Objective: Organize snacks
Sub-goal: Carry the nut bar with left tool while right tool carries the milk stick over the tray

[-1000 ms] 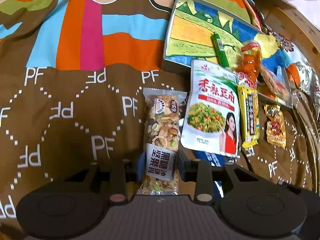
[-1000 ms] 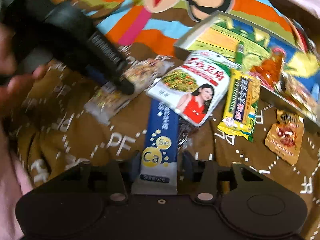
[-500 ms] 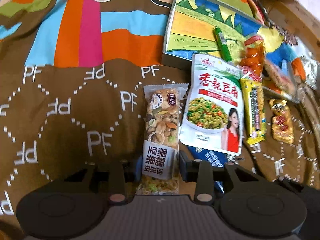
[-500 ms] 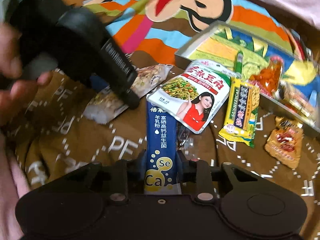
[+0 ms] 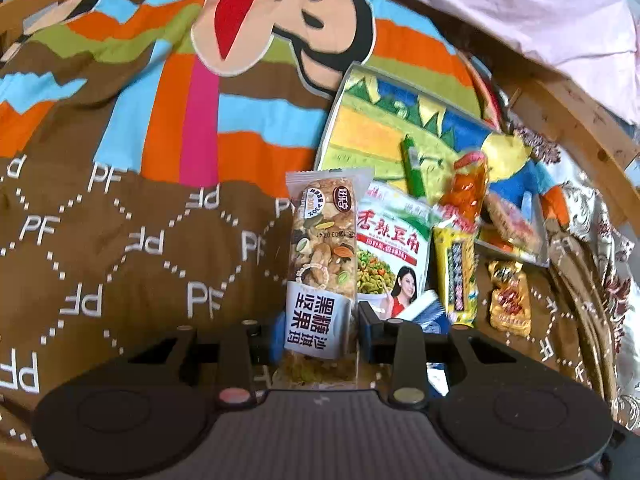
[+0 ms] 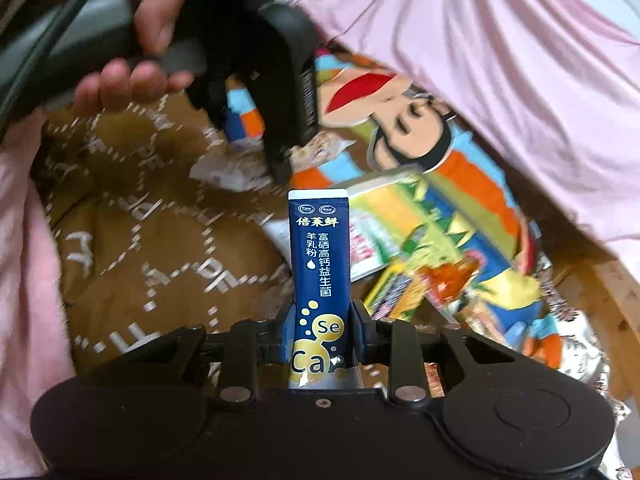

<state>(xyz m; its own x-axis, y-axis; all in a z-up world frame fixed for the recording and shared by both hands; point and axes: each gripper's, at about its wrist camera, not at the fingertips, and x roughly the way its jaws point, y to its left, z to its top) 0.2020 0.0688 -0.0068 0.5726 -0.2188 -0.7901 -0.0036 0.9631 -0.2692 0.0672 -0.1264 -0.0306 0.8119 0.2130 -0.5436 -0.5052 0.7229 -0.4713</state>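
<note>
Now that both packets have come up off the brown quilt (image 5: 120,240), I record two grips. My left gripper (image 5: 318,332) is clamped on the nut bar (image 5: 324,264), lifted just left of the green-bean pouch (image 5: 390,248). My right gripper (image 6: 322,334), open a second ago, is now pinched tight on the blue milk-powder stick (image 6: 320,264), raised clear of that pouch. The picture tray (image 5: 380,120) lies behind the pouch; blur suggests, I think, both are headed there.
</note>
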